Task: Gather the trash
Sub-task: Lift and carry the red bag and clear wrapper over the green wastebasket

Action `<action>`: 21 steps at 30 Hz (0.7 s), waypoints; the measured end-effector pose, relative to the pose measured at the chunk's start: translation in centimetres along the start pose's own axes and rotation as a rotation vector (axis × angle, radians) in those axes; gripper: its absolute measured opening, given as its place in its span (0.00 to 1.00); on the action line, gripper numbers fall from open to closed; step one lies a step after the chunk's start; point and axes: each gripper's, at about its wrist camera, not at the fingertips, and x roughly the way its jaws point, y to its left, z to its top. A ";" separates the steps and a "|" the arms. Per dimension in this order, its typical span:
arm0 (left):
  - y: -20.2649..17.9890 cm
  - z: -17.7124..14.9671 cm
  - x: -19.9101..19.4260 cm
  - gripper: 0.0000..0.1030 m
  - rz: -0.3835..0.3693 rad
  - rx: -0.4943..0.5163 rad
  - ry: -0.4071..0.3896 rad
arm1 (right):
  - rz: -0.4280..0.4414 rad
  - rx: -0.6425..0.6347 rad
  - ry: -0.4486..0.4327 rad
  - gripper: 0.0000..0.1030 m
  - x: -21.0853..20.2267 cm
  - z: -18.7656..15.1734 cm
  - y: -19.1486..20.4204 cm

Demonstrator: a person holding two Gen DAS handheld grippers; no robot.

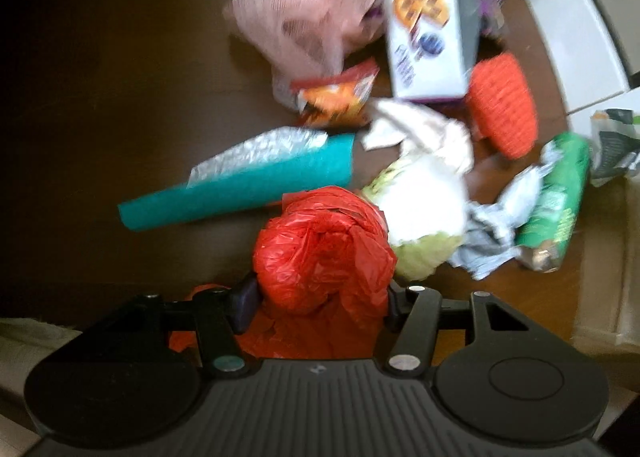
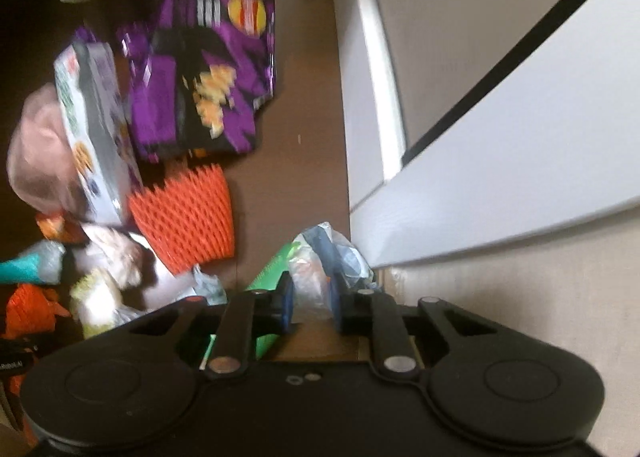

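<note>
Between the pads of your left gripper [image 1: 320,297] you are clamping a crumpled red plastic bag [image 1: 324,249], jaws about half open around it, near the teal tube [image 1: 240,185] on the brown floor [image 1: 100,97]. Your right gripper [image 2: 310,303] is pinching a clear plastic wrapper [image 2: 316,257], jaws nearly closed, beside the white cabinet [image 2: 500,177].
</note>
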 end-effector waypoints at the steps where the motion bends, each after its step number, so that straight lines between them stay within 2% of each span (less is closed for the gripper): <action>1: -0.1 0.0 -1.0 0.56 -0.017 -0.007 -0.017 | 0.004 0.010 -0.020 0.17 -0.7 0.2 0.0; 6: -1.0 0.6 -6.4 0.56 -0.094 -0.030 -0.107 | 0.090 0.017 -0.127 0.17 -5.1 1.4 0.5; 9: -1.7 1.2 -9.9 0.56 -0.125 -0.031 -0.178 | 0.145 -0.009 -0.222 0.17 -8.3 2.4 1.4; 14: -2.5 3.1 -16.2 0.56 -0.146 -0.051 -0.305 | 0.242 -0.031 -0.358 0.17 -13.7 4.1 2.3; 21: -3.5 6.8 -26.1 0.56 -0.175 -0.081 -0.502 | 0.330 -0.043 -0.526 0.17 -20.5 5.6 1.8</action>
